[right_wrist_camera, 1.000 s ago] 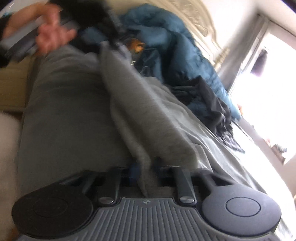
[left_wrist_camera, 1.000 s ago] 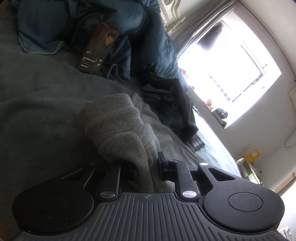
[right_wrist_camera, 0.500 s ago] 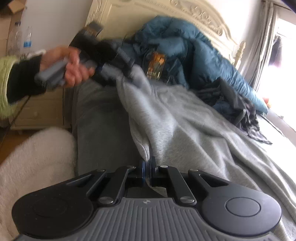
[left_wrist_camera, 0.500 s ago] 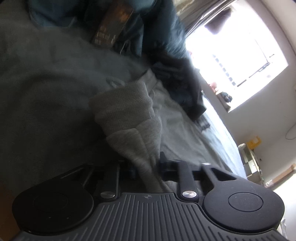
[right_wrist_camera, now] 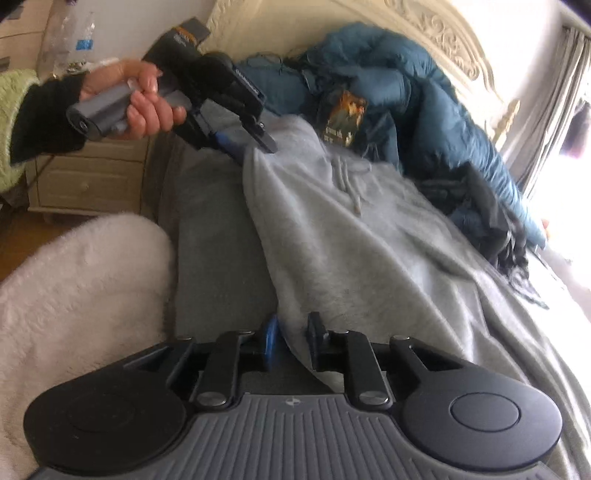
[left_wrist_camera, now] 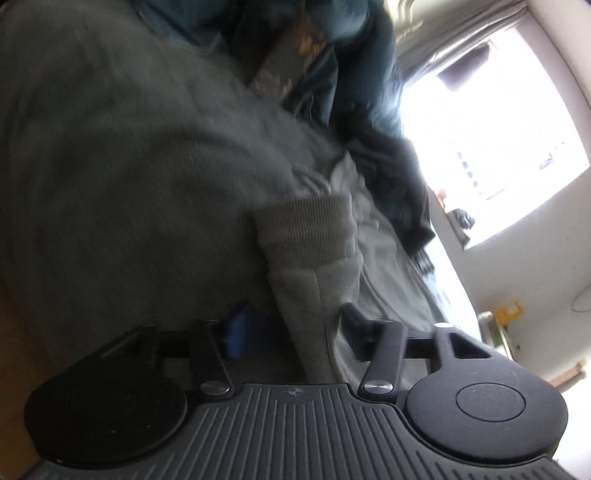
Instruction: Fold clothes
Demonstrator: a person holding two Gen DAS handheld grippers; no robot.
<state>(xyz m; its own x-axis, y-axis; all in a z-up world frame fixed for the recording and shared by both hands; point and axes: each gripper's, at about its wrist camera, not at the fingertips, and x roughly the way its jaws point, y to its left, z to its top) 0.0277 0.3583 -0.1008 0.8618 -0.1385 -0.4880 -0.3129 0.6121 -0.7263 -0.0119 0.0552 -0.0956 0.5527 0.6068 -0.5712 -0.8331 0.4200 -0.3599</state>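
Observation:
A light grey hoodie (right_wrist_camera: 351, 236) lies spread on the bed, one side folded over its body. In the left wrist view its sleeve (left_wrist_camera: 314, 291), with a ribbed cuff (left_wrist_camera: 306, 229), runs between the fingers of my left gripper (left_wrist_camera: 295, 328). The jaws are opening and stand wide, with both pads off the cloth. The right wrist view shows that left gripper (right_wrist_camera: 245, 142) at the hoodie's far corner, held by a hand (right_wrist_camera: 147, 99). My right gripper (right_wrist_camera: 291, 341) is at the near edge, its jaws opening. A thin fold of hoodie still lies loosely between them.
A dark grey bedcover (right_wrist_camera: 214, 240) lies under the hoodie. A blue duvet (right_wrist_camera: 388, 74), a book (right_wrist_camera: 343, 114) and dark clothes (right_wrist_camera: 487, 206) are piled by the headboard (right_wrist_camera: 436, 33). A white fluffy blanket (right_wrist_camera: 74, 288) and a nightstand (right_wrist_camera: 85, 177) are at the left.
Both grippers have come down towards the bed with the hoodie's side. The left gripper has let go of the sleeve and spread wide. The right jaws have parted a little.

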